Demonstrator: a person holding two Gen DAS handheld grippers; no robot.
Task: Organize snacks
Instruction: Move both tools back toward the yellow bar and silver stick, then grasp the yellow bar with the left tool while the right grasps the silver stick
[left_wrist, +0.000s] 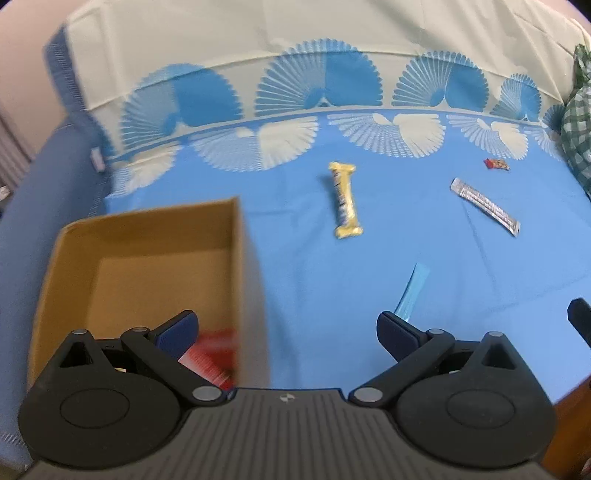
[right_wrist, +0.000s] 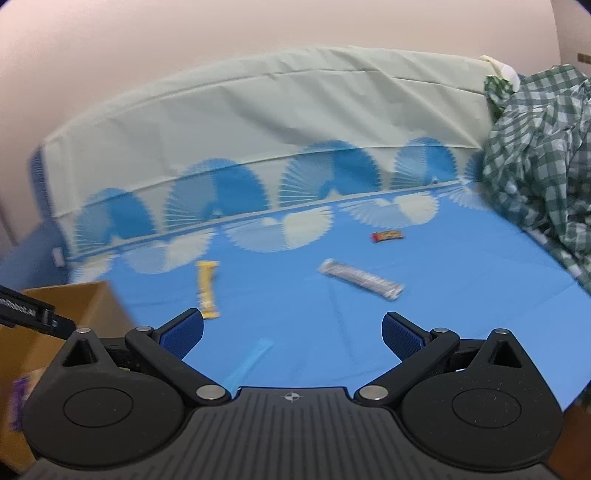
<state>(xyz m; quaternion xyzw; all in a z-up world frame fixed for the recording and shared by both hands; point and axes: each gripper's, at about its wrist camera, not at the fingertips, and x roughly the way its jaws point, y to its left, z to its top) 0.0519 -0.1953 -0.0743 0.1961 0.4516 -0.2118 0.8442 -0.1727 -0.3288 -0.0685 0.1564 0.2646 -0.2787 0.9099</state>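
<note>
Blue bedsheet (right_wrist: 461, 314): sachet (right_wrist: 247, 363) between jaws.

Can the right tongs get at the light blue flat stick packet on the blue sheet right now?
Probably yes. The right tongs are open and empty, and the light blue flat stick packet lies alone on the blue sheet just ahead of them, nothing covering it.

Bright blue bedsheet (left_wrist: 314, 280) with white and blue fan motifs, upper frame. Plain brown cardboard box (left_wrist: 70, 266), lower left. Green-and-white checked cloth (right_wrist: 535, 155), right edge. Pale yellow wrapped snack bar (left_wrist: 345, 201), centre.
</note>
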